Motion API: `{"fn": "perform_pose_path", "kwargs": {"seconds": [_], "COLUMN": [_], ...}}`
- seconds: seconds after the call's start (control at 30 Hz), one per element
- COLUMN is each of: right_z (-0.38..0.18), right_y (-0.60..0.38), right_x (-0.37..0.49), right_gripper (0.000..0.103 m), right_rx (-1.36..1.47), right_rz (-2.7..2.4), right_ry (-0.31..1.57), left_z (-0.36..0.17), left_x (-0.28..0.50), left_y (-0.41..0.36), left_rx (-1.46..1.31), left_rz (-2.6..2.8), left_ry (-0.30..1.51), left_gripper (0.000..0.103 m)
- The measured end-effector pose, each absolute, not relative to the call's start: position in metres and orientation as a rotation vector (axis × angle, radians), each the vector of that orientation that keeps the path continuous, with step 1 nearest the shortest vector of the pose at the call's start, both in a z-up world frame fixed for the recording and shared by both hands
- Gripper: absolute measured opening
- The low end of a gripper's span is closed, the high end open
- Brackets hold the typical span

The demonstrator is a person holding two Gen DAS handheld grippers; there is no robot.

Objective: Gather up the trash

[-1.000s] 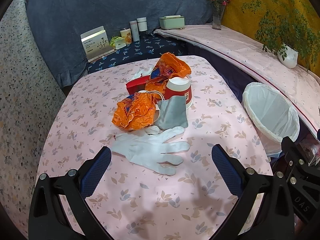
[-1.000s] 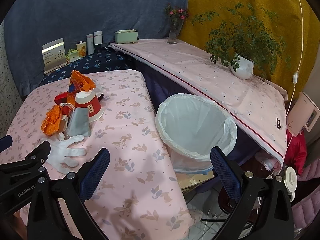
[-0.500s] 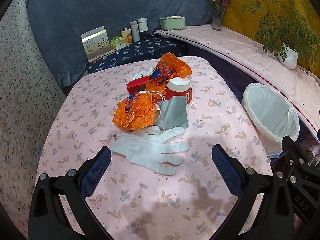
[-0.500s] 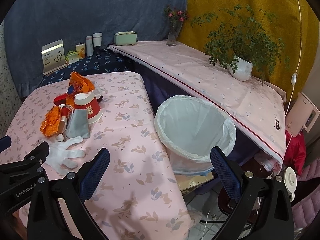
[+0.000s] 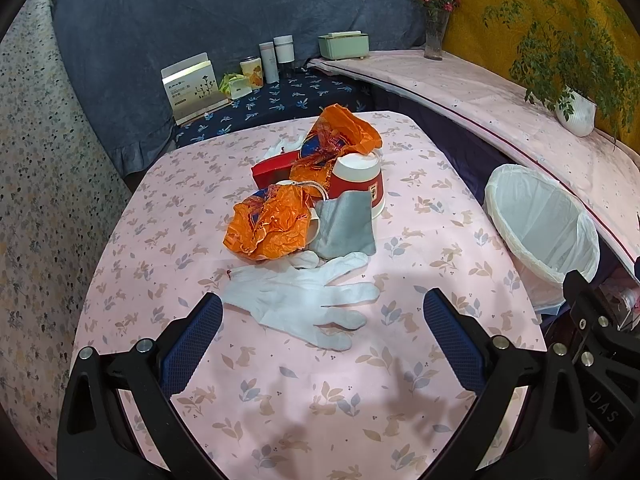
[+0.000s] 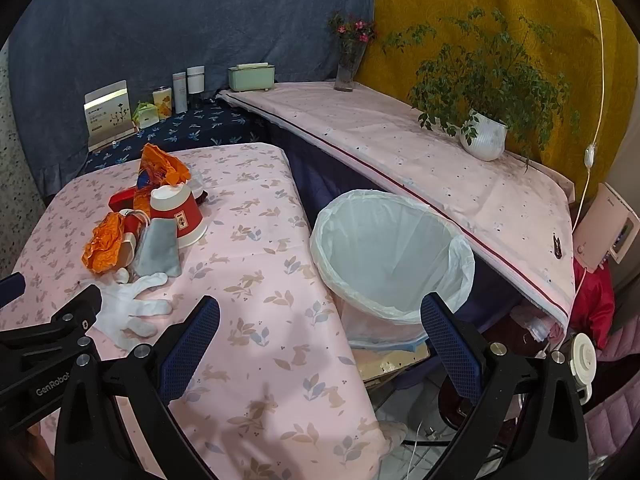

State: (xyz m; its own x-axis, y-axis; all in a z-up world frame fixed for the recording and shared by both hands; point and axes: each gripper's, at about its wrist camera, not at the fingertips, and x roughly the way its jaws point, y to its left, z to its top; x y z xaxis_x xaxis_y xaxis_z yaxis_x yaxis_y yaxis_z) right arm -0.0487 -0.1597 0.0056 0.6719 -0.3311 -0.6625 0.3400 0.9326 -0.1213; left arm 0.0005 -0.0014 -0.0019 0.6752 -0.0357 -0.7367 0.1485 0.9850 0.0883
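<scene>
Both grippers, left (image 5: 322, 320) and right (image 6: 320, 322), hold textured blue fingers (image 5: 191, 342) wide, empty. A limp white cloth glove (image 5: 308, 304) lies on the floral pink desk (image 5: 280, 392) beside crinkled orange plastic wrappers (image 5: 270, 226); the white-lined round bin (image 6: 390, 256) stands alongside.

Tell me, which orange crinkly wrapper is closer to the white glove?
The front orange wrapper, lying just behind the white glove beside the grey pouch. The other orange wrapper sits farther back, behind the upside-down red cup.
</scene>
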Motion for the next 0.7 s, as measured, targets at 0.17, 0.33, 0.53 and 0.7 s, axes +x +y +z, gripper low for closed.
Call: {"fn": "perform_pose_path", "kwargs": {"seconds": [0.17, 0.33, 0.53, 0.7], "right_z": [0.0056, 0.0057, 0.0057, 0.0049], "right_y": [-0.1606, -0.1609, -0.1608, -0.1604], "right_x": [-0.0490, -0.0489, -0.0489, -0.0492], "right_gripper": [0.096, 0.096, 0.096, 0.096], "right_rx": [0.013, 0.014, 0.016, 0.017], "right_rz": [-0.377, -0.377, -0.375, -0.374], "right_ry": [0.743, 0.743, 0.743, 0.743], "left_z": [-0.0021, -0.0014, -0.0002, -0.0019], "left_x": [0.0009, -0.0009, -0.0047, 0.0004], "left_y": [-0.0015, -0.0001, 0.0029, -0.0019], "left_rx": [0.144, 0.143, 0.144, 0.145], "left_rz": [-0.104, -0.103, -0.104, -0.103], "left_ry": [0.824, 0.824, 0.822, 0.820], "left_gripper": [0.096, 0.096, 0.096, 0.096]}}
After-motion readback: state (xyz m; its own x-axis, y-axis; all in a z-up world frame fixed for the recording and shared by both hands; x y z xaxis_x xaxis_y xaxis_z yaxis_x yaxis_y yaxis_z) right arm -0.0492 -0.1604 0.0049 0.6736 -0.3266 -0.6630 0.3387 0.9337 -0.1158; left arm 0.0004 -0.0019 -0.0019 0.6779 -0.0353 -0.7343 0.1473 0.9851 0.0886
